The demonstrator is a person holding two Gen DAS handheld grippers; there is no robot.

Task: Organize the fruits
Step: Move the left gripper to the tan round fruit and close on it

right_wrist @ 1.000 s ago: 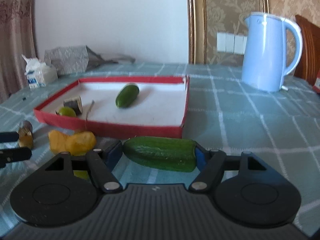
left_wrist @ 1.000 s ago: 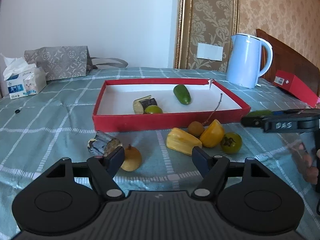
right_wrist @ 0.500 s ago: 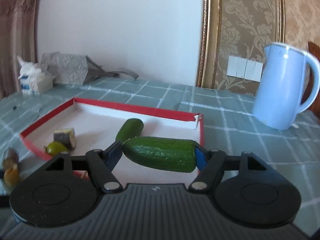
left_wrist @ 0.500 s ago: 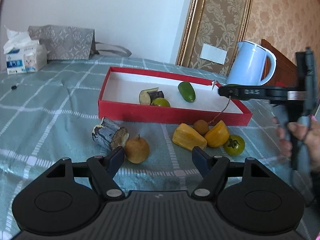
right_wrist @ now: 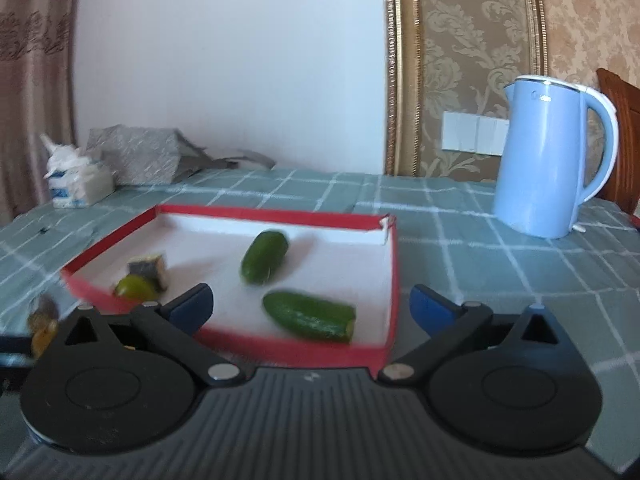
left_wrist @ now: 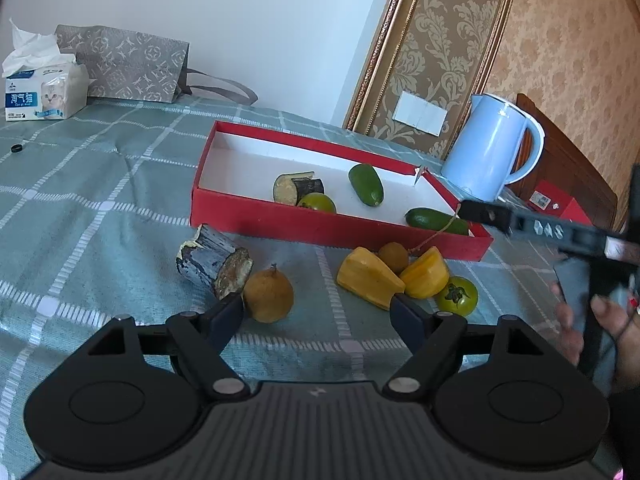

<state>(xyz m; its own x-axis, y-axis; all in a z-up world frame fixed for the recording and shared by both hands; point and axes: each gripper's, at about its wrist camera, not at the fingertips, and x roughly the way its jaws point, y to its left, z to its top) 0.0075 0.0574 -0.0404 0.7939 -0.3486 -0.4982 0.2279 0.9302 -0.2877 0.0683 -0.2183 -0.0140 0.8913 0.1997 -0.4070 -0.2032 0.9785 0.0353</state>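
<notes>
The red box holds a cucumber piece, an eggplant chunk and a green fruit. A second cucumber piece lies free in its near right corner. Above it my right gripper is opening, its jaws wide and holding nothing. My left gripper is also opening above the cloth, with nothing pressed between its pads. Just ahead of it lie a brown round fruit, a dark chunk, yellow pieces and a green tomato.
A blue kettle stands right of the box, with a small red carton behind it. A tissue box and a grey bag sit at the far left. A person's hand holds the right gripper.
My right gripper carried the cucumber piece over the red box, opened and let it drop inside. My left gripper's jaws spread wider and the hand rolled a little.
</notes>
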